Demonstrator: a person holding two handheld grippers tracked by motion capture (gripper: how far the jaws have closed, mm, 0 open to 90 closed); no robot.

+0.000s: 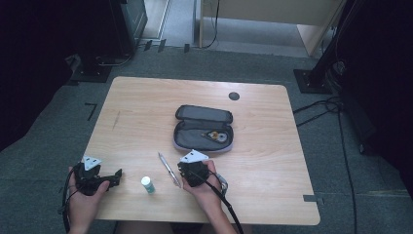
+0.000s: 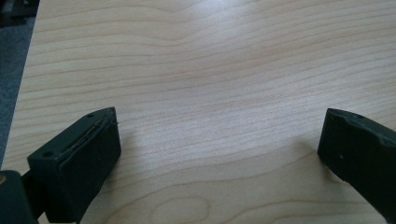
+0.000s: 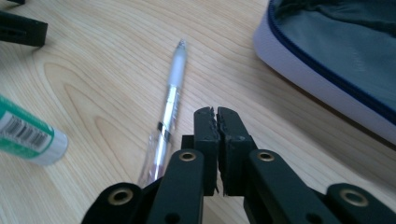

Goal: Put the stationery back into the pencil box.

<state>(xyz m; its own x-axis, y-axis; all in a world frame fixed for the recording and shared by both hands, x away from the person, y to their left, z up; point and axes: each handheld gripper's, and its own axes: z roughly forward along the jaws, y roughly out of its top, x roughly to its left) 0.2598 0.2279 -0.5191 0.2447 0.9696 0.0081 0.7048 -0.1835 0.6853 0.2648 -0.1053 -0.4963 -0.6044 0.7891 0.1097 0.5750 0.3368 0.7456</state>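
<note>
A clear pen (image 1: 168,169) (image 3: 170,102) lies on the wooden table (image 1: 146,107), just left of my right gripper (image 1: 187,168) (image 3: 217,114). That gripper's jaws are pressed together with nothing between them, a little above the wood. An open grey pencil case (image 1: 203,129) (image 3: 336,56) sits beyond it to the right, with small items inside. A green-and-white glue stick (image 1: 147,184) (image 3: 28,135) lies on its side left of the pen. My left gripper (image 1: 117,176) (image 2: 219,135) rests near the table's front left, jaws wide apart over bare wood.
A dark round cable hole (image 1: 234,96) marks the table's far side. Black equipment stands and cables line the carpet at the left and right. The table's front edge runs close under both hands.
</note>
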